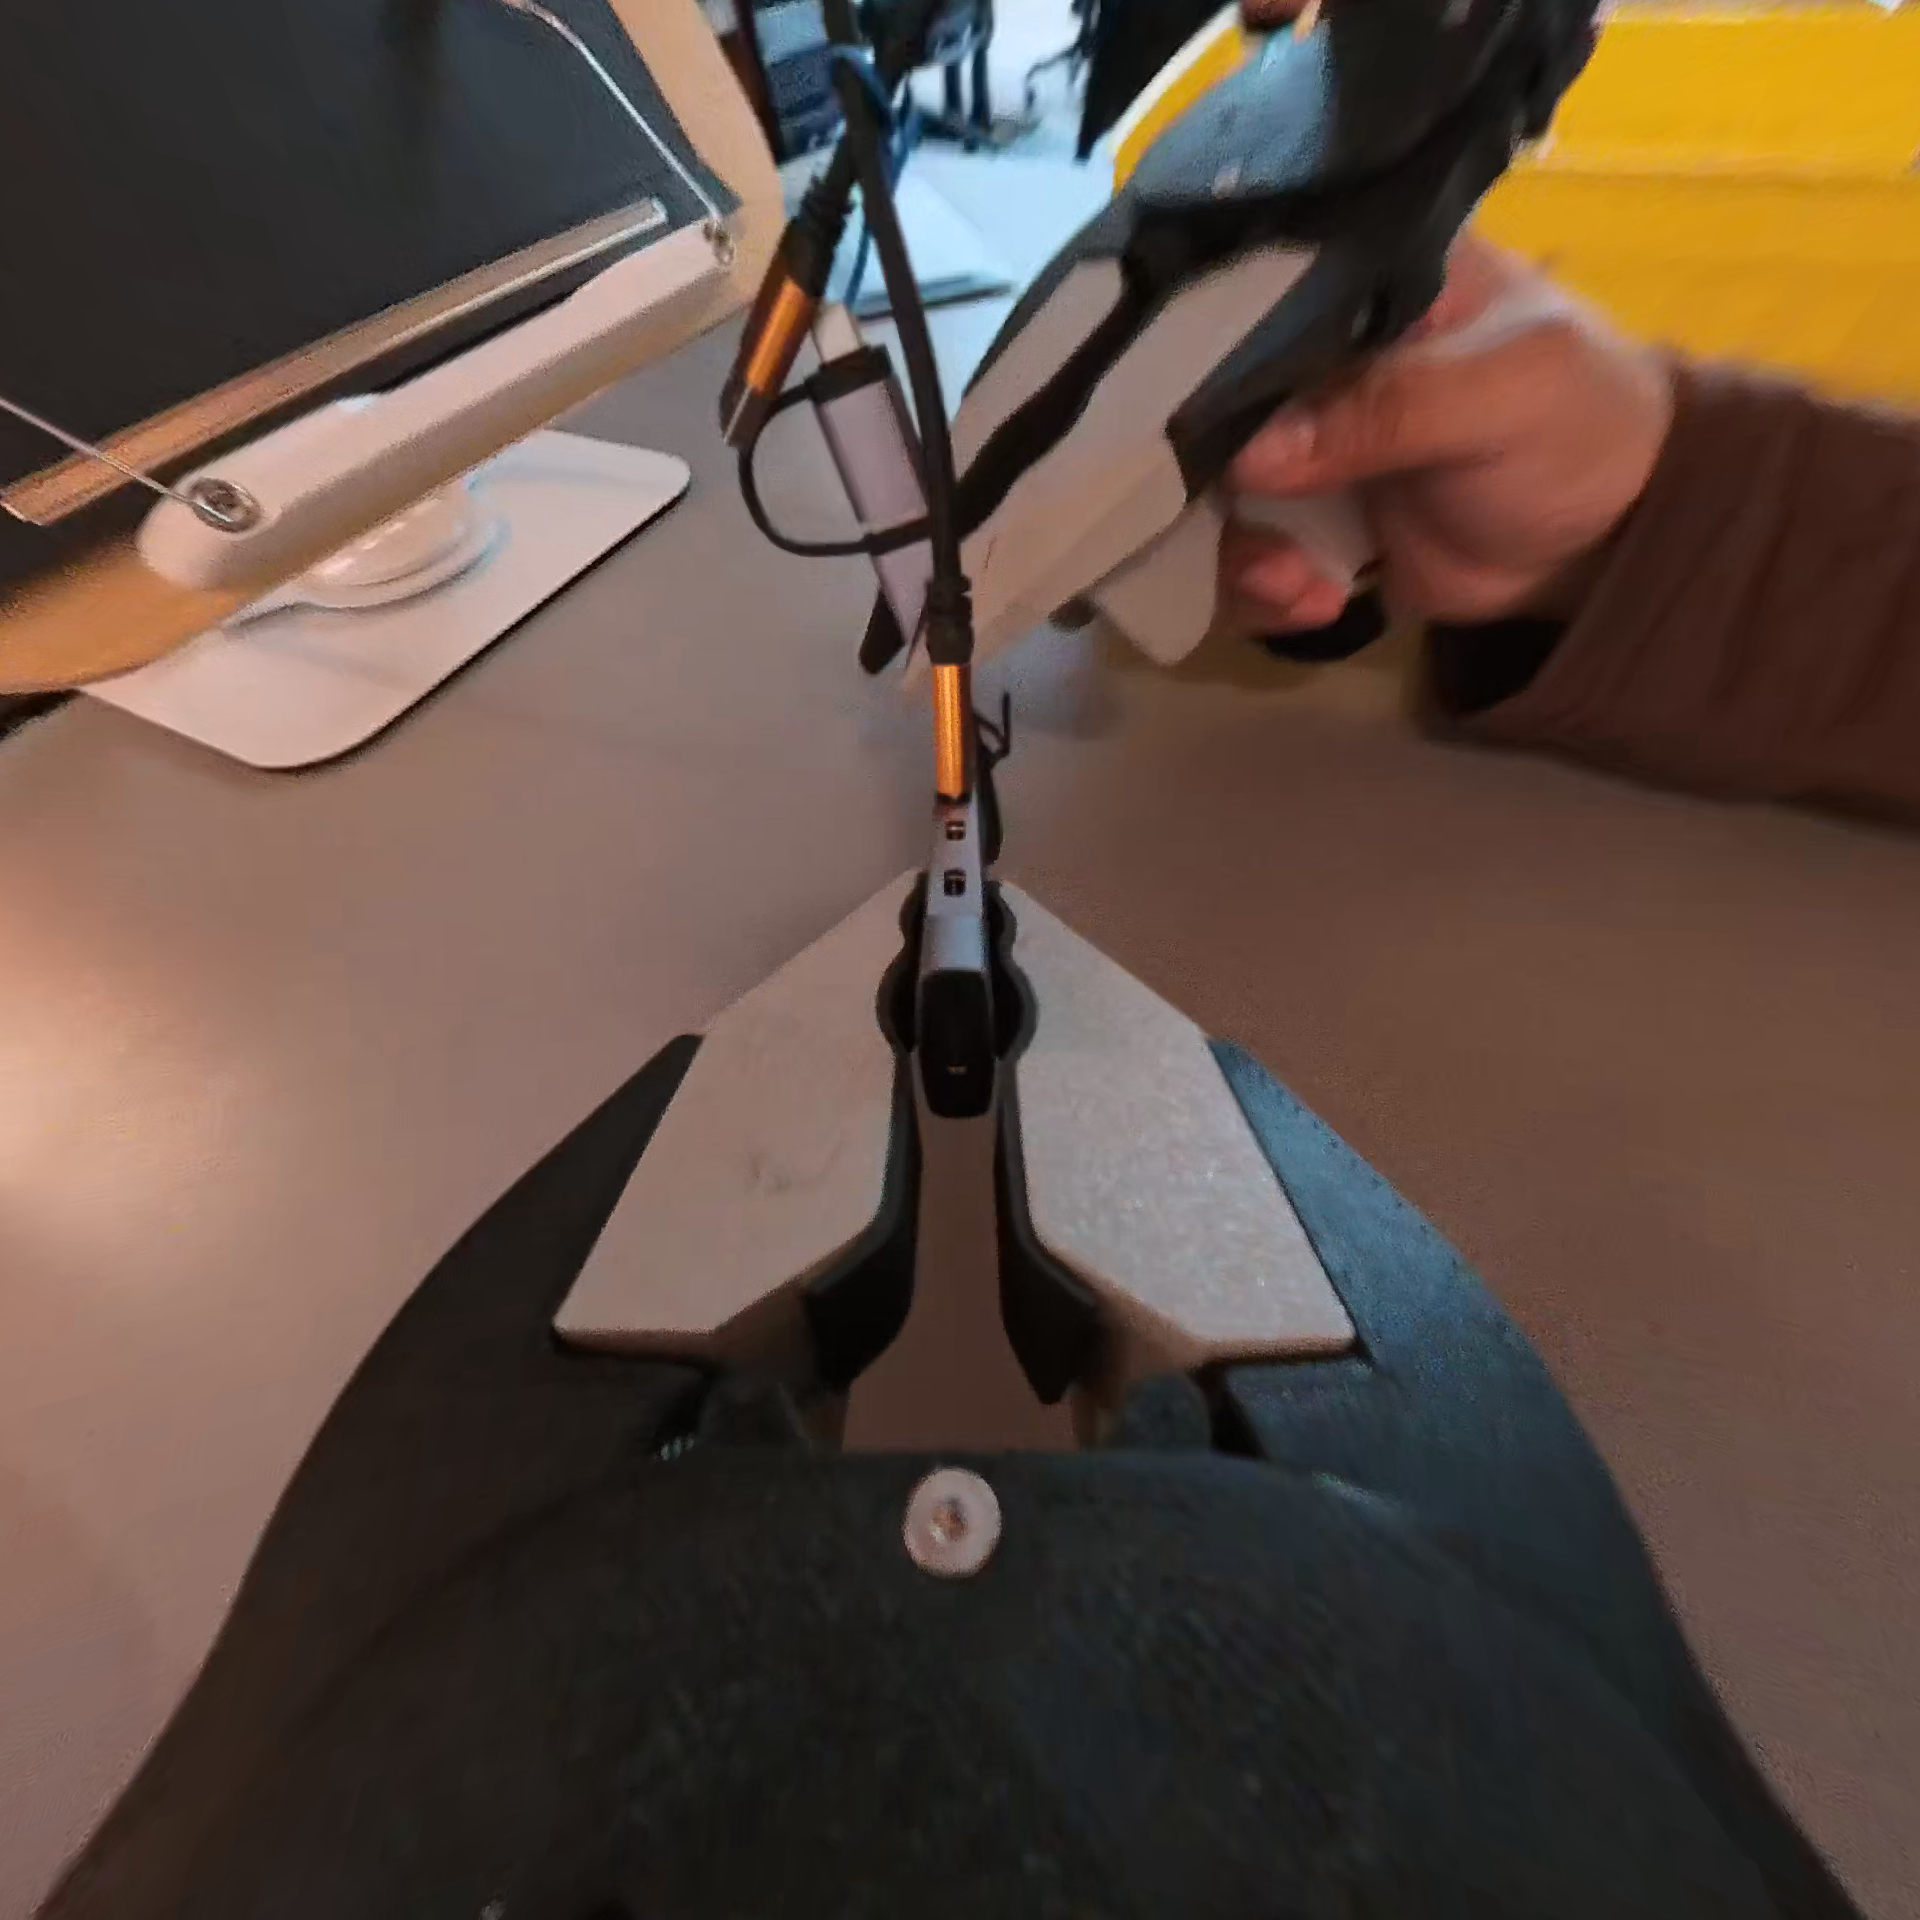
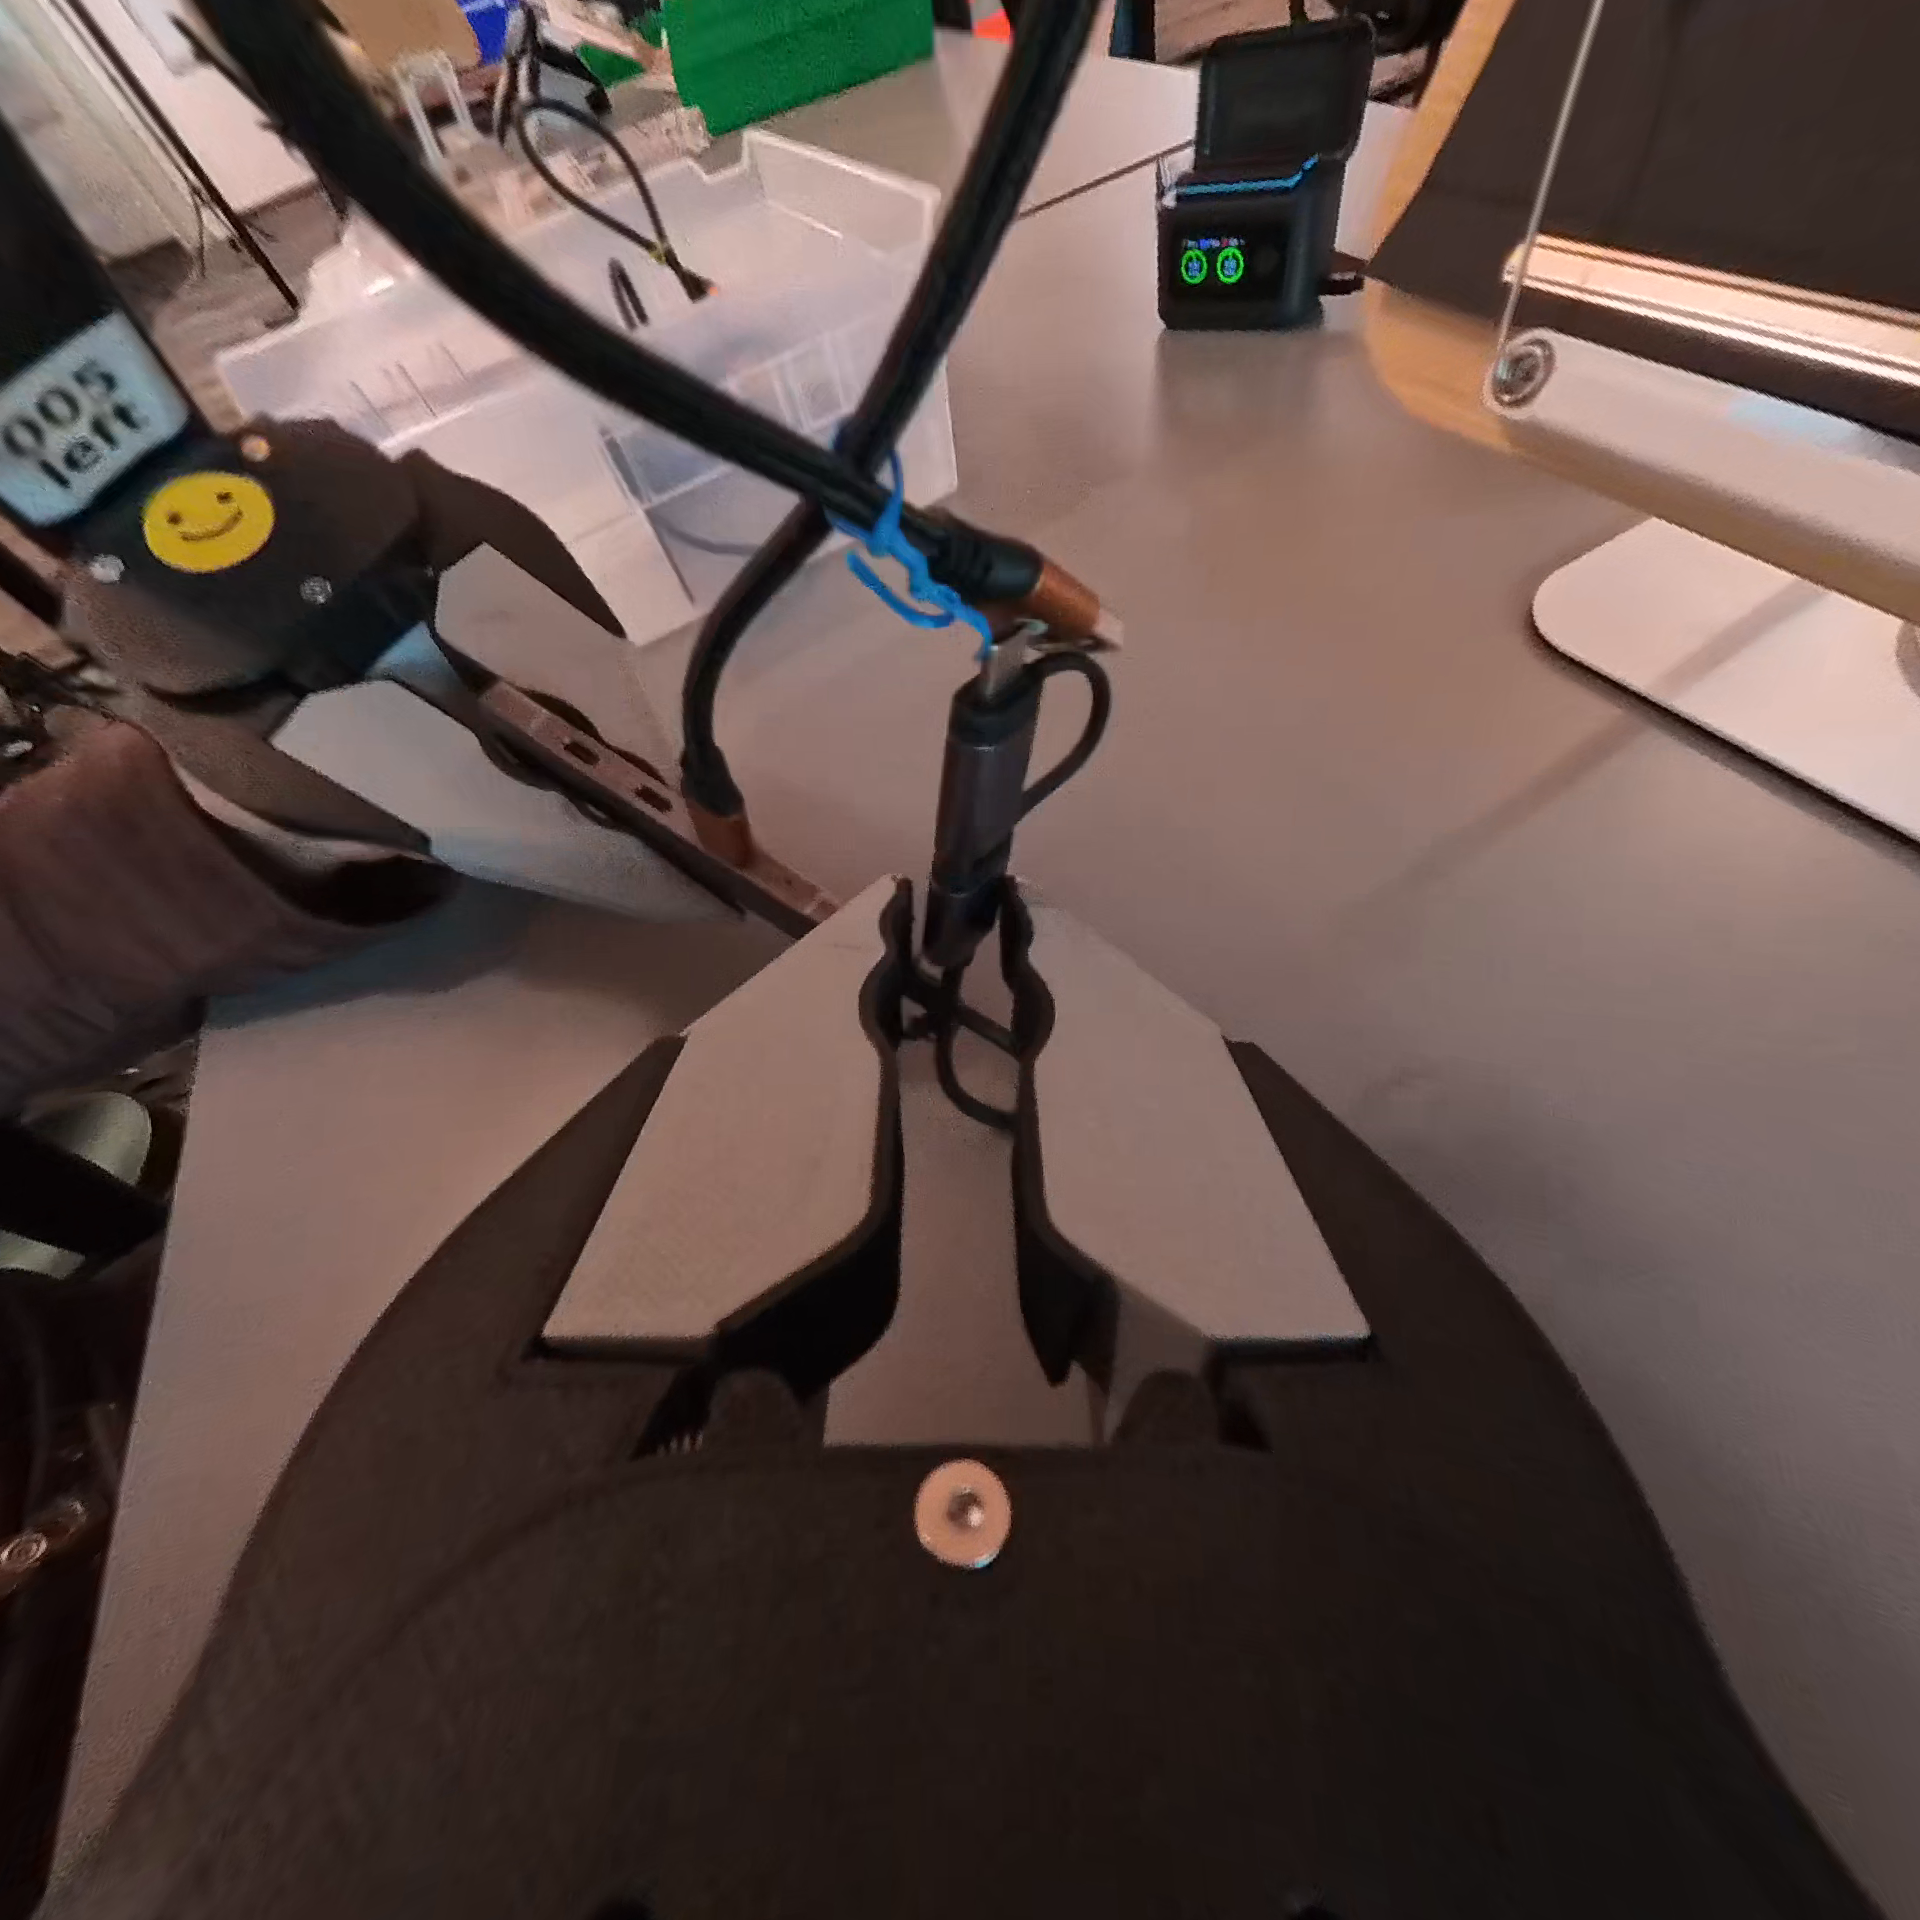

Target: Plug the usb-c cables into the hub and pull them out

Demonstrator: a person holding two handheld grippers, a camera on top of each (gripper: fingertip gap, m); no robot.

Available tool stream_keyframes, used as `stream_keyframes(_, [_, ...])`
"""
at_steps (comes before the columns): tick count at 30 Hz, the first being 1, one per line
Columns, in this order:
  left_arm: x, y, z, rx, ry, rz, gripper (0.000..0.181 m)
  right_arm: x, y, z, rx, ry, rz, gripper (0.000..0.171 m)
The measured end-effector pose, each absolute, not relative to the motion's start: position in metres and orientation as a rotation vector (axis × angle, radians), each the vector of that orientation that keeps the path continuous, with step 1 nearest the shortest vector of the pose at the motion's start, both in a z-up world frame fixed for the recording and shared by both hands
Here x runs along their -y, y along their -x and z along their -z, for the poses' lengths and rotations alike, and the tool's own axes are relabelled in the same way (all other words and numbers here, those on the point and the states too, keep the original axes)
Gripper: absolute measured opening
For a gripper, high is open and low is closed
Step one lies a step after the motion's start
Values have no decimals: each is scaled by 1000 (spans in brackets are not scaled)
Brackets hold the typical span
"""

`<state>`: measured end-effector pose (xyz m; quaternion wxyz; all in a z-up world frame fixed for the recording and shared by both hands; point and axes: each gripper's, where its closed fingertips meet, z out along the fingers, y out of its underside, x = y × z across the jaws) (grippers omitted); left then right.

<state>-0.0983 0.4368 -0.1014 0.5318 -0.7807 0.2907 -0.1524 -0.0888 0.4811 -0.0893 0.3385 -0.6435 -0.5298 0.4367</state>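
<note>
The left gripper [image 1: 954,914] has its jaws clamped on the slim grey hub [image 1: 954,966], an orange-collared USB-C cable [image 1: 952,727] plugged into its far end. The right gripper [image 2: 954,914] jaws pinch a grey adapter plug [image 2: 982,769] above the table [image 2: 1403,935], beside a second orange-collared connector [image 2: 1060,601].

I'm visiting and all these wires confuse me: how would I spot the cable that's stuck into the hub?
Find the left gripper, low in the middle of its own view, pinching a slim grey hub. Rising from the hub's far end is a black cable with an orange-collared plug. Its twin orange plug dangles free farther back, touching no hub.
</note>
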Motion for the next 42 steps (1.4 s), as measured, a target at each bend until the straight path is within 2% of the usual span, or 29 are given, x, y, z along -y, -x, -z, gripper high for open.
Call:
stream_keyframes(5, [-439,105,100,-670,1842,298,6,-486,86,80,1302,1658,-1155,20])
stream_keyframes(8, [-438,105,94,-604,1820,396,6,-488,80,65,1241,1612,-1224,21])
stream_keyframes(12, [-434,105,82,-530,1762,538,6,-473,71,38,1227,1450,-1369,31])
stream_keyframes(17, [-430,98,75,-552,1721,594,6,-446,67,17,1301,1263,-1430,29])
stream_keyframes(22, [-433,95,79,-587,1716,493,6,-428,76,31,1445,1260,-1393,28])
stream_keyframes(28, [-425,78,78,-702,1673,484,7,-425,86,56,1541,1329,-1288,14])
stream_keyframes(42, [-428,83,71,-651,1637,458,6,-441,79,47,1442,1363,-1293,9])
